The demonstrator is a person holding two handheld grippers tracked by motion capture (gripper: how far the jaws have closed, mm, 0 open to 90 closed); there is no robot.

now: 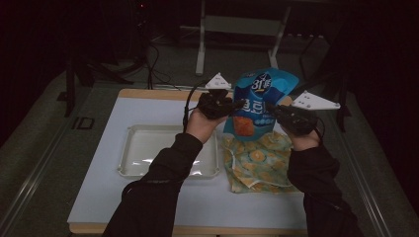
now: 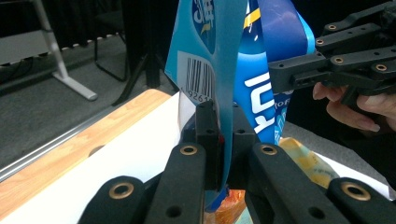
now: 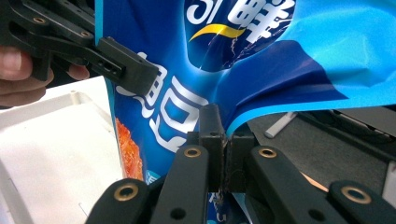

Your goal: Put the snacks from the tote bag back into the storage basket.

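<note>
The blue bag [image 1: 260,98] hangs upright above the table [image 1: 99,197], between tray [image 1: 129,168] and patterned cloth [image 1: 257,163], with the left gripper [image 1: 236,104] clamped on its left edge and the right gripper [image 1: 269,107] on its right.
</note>
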